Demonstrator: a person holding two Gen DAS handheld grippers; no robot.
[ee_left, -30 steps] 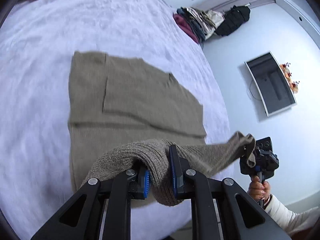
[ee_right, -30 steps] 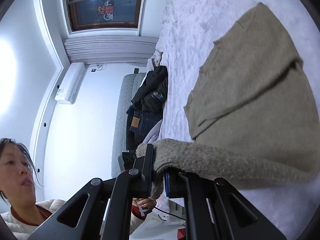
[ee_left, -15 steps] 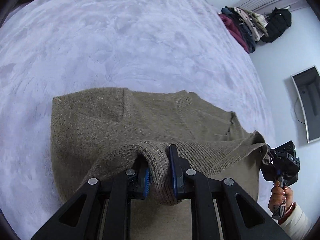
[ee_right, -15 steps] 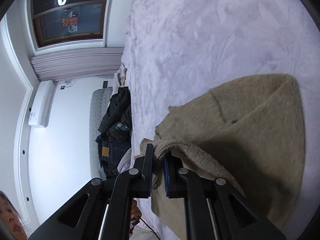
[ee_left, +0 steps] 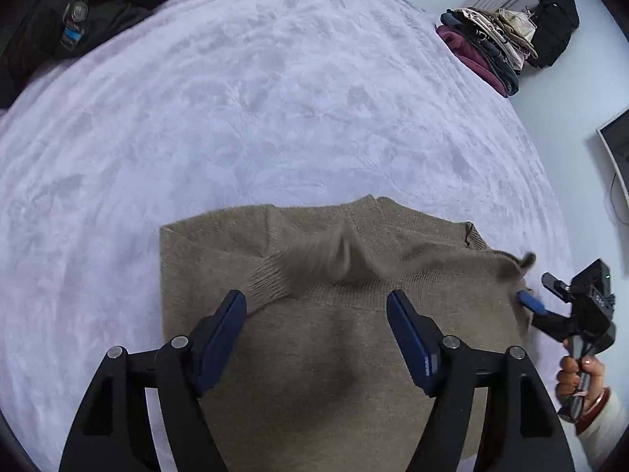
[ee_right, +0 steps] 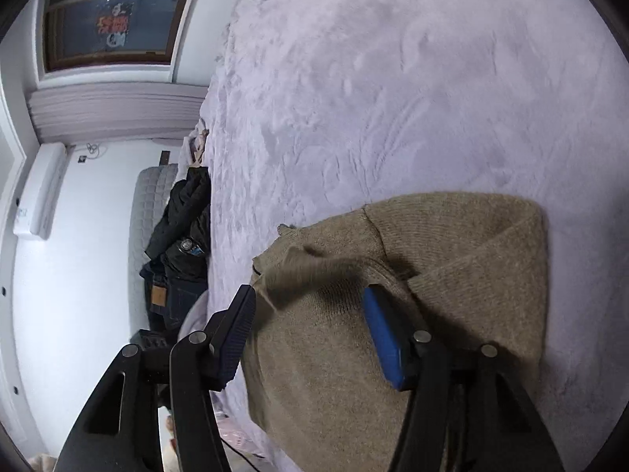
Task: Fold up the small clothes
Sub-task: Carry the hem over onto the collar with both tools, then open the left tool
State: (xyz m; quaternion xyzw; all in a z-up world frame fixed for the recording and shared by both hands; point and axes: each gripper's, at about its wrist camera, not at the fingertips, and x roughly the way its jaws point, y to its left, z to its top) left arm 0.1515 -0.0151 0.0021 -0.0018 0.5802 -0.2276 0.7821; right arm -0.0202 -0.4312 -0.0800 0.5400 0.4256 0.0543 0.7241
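Observation:
A brown knit sweater [ee_left: 322, 354] [ee_right: 452, 275] lies folded over on itself on the lilac bedspread [ee_left: 255, 118] [ee_right: 393, 98]. Its ribbed hem edge [ee_left: 314, 267] is blurred, dropping onto the lower layer. My left gripper [ee_left: 316, 310] hovers just over that hem with its jaws opening and no cloth pressed between the blue pads. My right gripper [ee_right: 308, 306] stands at the sweater's other corner, jaws opening too, the loose corner [ee_right: 298, 267] falling free between them. In the left wrist view the right gripper [ee_left: 530, 303] shows at the sweater's right edge, held by a hand [ee_left: 578, 377].
A stack of folded clothes [ee_left: 487, 47] and a black bag [ee_left: 554, 27] sit at the bed's far right corner. Dark garments [ee_left: 78, 11] [ee_right: 181, 228] are piled at the far left. A wall screen [ee_left: 617, 149] hangs to the right. A window [ee_right: 110, 15] is beyond the bed.
Both grippers carried the hem across the sweater and down, folding it over. Both then let go: their jaws went from shut on the cloth to wide apart, and the hem dropped.

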